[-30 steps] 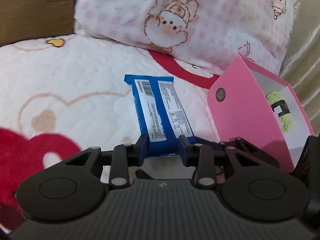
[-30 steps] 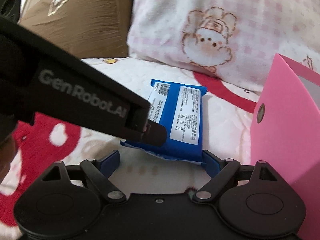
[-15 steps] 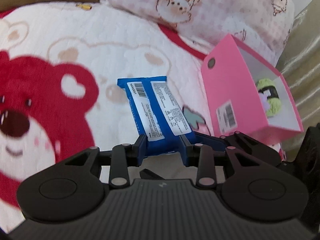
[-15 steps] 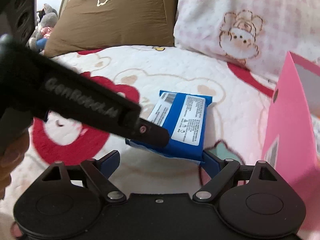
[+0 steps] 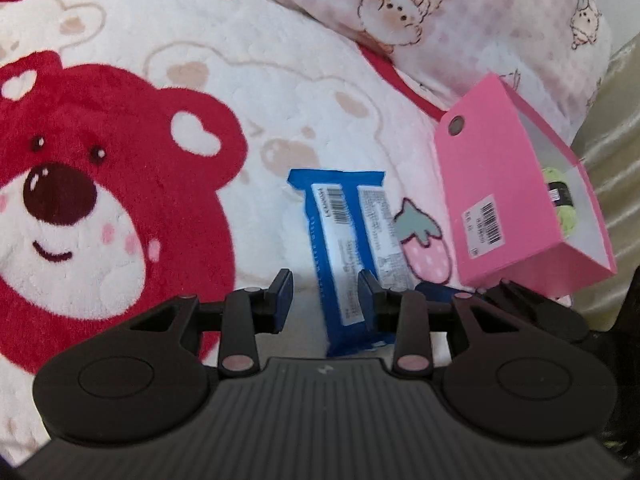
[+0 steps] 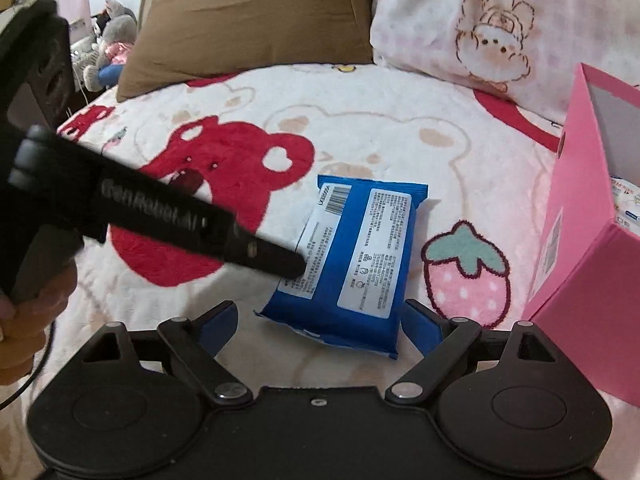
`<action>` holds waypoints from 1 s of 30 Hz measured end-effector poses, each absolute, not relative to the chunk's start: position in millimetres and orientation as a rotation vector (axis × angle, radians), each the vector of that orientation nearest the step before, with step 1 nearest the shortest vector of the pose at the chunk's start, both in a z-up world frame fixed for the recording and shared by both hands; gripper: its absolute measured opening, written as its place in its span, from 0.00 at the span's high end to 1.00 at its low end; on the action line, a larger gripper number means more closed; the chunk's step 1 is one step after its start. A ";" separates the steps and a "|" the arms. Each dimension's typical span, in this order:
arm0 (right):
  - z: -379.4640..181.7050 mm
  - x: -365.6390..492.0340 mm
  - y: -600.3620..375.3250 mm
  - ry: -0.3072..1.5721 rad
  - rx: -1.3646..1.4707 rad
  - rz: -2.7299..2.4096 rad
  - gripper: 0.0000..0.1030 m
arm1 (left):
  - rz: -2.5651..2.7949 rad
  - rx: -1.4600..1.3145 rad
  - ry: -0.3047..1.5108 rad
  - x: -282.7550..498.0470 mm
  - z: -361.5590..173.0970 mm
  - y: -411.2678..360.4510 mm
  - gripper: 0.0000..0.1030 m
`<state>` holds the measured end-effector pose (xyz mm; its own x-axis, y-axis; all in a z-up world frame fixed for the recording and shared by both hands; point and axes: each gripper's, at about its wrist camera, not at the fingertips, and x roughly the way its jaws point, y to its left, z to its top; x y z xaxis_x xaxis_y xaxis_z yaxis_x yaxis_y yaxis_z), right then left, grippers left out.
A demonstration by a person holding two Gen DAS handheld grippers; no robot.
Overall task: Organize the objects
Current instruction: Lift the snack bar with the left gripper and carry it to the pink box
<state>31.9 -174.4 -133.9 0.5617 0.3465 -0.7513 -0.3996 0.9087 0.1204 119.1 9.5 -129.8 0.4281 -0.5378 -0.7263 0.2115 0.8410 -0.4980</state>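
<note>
soft bear blanket (image 5: 280, 92) sagged under the blue pack (image 6: 352, 256), so your left tongs (image 5: 325, 300), clamped on it, risked slipping while right tongs (image 6: 320, 320) gaped.

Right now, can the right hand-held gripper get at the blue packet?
Probably yes. The right hand-held gripper is open with the blue packet just ahead, its near end between the fingers. The left hand-held gripper, gripping its left side, could crowd it.

White fleece bed blanket (image 6: 360, 128) with red bear print (image 5: 100, 184) and pink strawberry print (image 6: 466, 276). Brown pillow (image 6: 248, 16) upper left of right wrist view, pink checked bunny pillow (image 6: 500, 28) upper right. Plush toys (image 6: 110, 46) far left edge.
</note>
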 end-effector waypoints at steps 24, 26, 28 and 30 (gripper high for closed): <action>-145.2 47.2 -165.3 0.870 -0.109 0.383 0.24 | -0.536 -0.478 1.052 127.9 -134.2 3.7 0.77; -143.1 44.4 -167.2 0.878 -0.097 0.385 0.25 | -0.542 -0.475 1.065 124.0 -130.3 1.0 0.77; -140.6 39.5 -167.7 0.878 -0.103 0.384 0.27 | -0.539 -0.452 1.075 119.4 -125.2 -2.9 0.77; -137.4 33.4 -168.1 0.879 -0.104 0.387 0.27 | -0.540 -0.441 1.087 113.9 -118.9 -7.1 0.75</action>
